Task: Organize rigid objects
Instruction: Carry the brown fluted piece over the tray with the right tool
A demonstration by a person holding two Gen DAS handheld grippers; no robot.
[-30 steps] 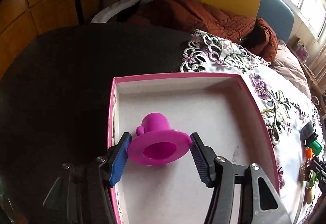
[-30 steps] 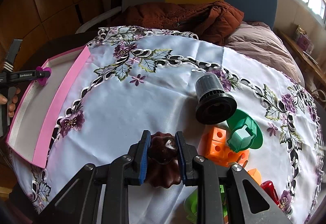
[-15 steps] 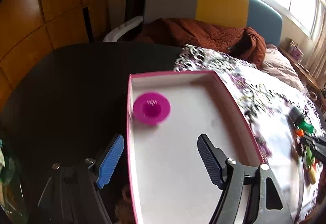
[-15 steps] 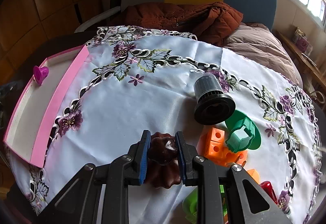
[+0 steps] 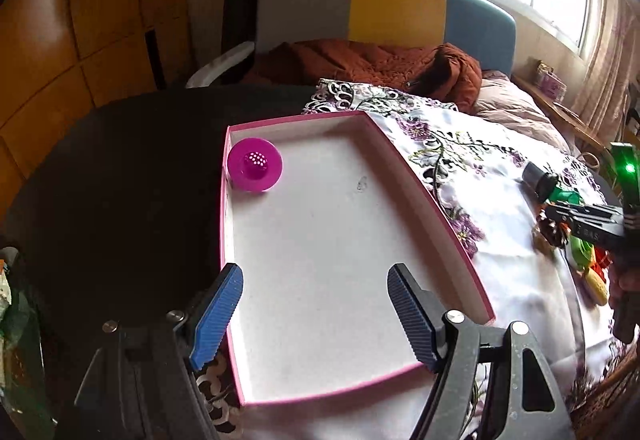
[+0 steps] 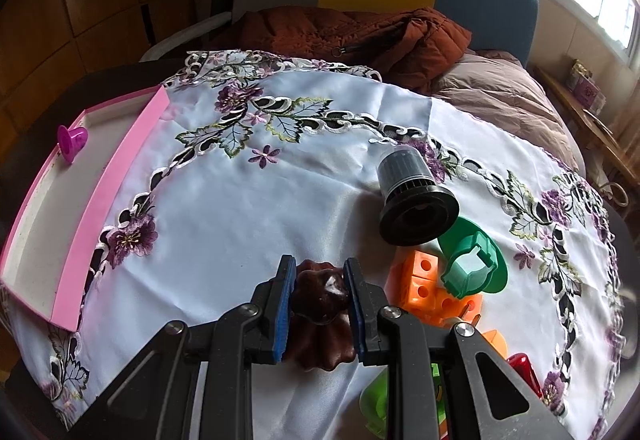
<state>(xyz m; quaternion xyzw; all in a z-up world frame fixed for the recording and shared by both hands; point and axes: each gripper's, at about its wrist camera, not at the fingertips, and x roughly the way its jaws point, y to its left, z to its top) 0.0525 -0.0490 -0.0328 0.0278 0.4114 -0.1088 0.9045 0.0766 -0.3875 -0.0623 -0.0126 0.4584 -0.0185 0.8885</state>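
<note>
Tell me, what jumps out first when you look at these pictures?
The bright purple funnel stands alone in the far left corner of the pink box. On the flowered cloth, the right hand-held gripper pinches a dark brown mould. Beside it lies a heap of toys: a black funnel, a green piece and orange blocks.

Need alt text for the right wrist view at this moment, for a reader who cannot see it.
The right gripper is shut on a dark brown fluted plastic mould above a white floral-embroidered tablecloth. To its right lie a black ribbed funnel-shaped piece, a green flanged piece and orange holed blocks; at far left, a pink-rimmed shallow box holds a magenta funnel-shaped piece.
</note>
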